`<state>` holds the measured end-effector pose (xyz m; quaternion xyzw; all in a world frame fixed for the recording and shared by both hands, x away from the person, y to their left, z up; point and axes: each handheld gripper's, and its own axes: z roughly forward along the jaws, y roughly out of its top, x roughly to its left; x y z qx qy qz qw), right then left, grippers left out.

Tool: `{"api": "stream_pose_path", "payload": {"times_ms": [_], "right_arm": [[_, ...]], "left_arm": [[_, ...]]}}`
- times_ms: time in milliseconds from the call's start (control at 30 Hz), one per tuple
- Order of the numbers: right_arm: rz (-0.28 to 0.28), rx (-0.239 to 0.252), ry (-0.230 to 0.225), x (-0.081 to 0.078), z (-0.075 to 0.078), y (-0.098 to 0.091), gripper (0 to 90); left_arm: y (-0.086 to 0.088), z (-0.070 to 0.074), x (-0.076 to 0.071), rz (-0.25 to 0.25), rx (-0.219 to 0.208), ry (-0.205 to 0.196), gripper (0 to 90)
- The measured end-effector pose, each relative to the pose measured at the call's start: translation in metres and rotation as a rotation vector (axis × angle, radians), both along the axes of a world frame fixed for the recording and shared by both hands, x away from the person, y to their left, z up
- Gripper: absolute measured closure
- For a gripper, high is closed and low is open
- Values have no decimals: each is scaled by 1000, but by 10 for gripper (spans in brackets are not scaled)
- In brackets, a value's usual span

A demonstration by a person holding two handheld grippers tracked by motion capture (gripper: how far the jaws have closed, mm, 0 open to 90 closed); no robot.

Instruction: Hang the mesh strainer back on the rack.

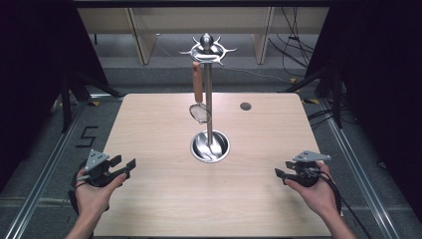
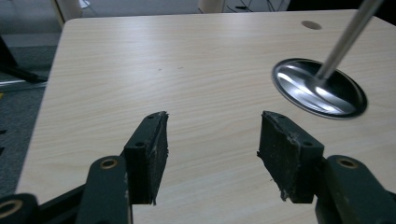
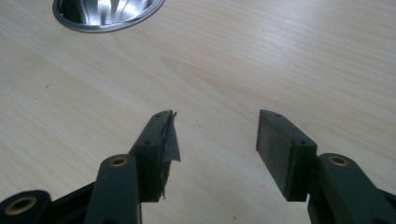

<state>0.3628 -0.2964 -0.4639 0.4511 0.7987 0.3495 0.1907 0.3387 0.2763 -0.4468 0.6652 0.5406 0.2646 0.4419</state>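
Overhead, a pale wooden table [image 1: 164, 199] stands among dark curtains; left claw [image 1: 124, 167] and right claw [image 1: 283, 168] both gape empty.

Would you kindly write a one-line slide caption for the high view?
Both open grippers, left and right, rest near the table edge before a steel utensil stand with a hanging wooden-handled strainer.

We find the left gripper [image 2: 212, 140] low over the wooden table [image 2: 140, 70], its two black jaws spread wide with only bare tabletop between them. Both pads [image 2: 159, 149] show ragged, worn edges. Ahead and to the right we see a round steel base dish [image 2: 320, 87] resting on the table, with a steel pole [image 2: 348, 35] rising from it at a slant. Beyond it, near the far edge, lies a small dark hole [image 2: 311, 24].
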Motion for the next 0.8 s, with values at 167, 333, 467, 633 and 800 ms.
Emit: {"api": "stream_pose_path", "payload": {"times_ms": [167, 333, 467, 633, 800], "right_arm": [[-23, 21, 12, -2, 0, 2, 473], [29, 0, -14, 2, -1, -1, 473], [14, 12, 3, 1, 0, 0, 472], [-1, 14, 24, 0, 1, 0, 472], [10, 10, 9, 1, 0, -1, 472]], "left_arm": [[8, -1, 8, 45, 7, 16, 413], [8, -7, 14, 65, 3, 38, 400], [2, -13, 15, 58, 4, 51, 397], [-5, -21, 12, 48, 27, 53, 406], [-9, -26, 7, 28, 74, 41, 412]]}}
